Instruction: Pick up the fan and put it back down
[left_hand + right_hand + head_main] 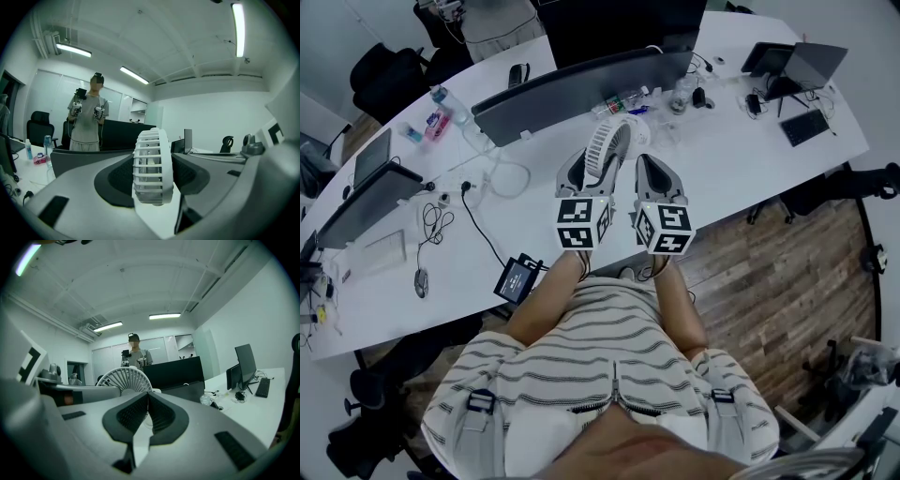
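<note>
Just in front of the monitor [581, 89], on the person's side of it, the white fan [607, 145] sits between the jaws of the left gripper [594, 171]. Those jaws stand wide and the fan's round cage fills the whole gap. It is turned edge-on to the gripper, so its two flat faces look toward the pads [117, 177], which seem to press on it from either side with no gap showing. The disc stands upright, across the line of the jaws. The right gripper [649, 171] hangs beside the left, equally far out from the monitor, its jaws brought together on nothing. The fan lies off to its left, so the left hand is plainly the nearer. Any lift or set-down, I judge, turns on keeping that disc square between the pads.

The left gripper view gives the thin rim and the contact. Only the right gripper view shows the grille face-on, ribs fanning out, beyond the left gripper's body. The head view shows both grippers side by side over the white surface [741, 159]. No view tells whether the fan's foot rests on the surface or hangs just clear.
</note>
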Tool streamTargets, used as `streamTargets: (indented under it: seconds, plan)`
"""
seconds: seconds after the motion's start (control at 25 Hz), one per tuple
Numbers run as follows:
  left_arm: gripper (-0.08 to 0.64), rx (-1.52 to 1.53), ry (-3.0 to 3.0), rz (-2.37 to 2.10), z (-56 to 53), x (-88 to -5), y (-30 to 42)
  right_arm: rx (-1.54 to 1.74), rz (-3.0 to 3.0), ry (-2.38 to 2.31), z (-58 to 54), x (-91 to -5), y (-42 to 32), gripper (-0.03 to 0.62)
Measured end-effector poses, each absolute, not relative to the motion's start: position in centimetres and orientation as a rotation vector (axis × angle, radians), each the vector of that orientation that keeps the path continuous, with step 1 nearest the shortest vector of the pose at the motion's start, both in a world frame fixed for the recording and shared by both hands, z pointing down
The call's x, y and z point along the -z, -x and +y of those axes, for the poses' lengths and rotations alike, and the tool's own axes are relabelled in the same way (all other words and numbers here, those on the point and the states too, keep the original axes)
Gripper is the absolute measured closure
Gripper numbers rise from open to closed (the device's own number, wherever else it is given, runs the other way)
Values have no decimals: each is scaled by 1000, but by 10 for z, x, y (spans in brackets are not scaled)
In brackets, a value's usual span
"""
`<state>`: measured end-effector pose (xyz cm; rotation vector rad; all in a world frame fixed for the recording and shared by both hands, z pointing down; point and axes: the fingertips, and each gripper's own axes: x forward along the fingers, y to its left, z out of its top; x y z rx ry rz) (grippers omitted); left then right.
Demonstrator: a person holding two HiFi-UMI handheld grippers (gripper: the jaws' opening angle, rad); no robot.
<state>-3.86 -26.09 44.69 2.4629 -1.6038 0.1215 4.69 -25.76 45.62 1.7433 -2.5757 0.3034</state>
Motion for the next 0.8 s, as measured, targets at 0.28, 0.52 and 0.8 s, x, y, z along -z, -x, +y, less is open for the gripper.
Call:
streamTargets:
  seconds: [0.28,0.52,0.8]
  plan:
    - [331,-134,-2467,-1597,-261,-448,40,-301,-2575,-1743,-256,-455,-45,580]
    - [331,-156,-2472,-1583,-260,-451,39,-301,-2570,-1752,-253,-455,-48,580]
    - [331,-191,-2481,-1574,-265,-453,39,-300,-2564,-1749,-253,-456,-49,580]
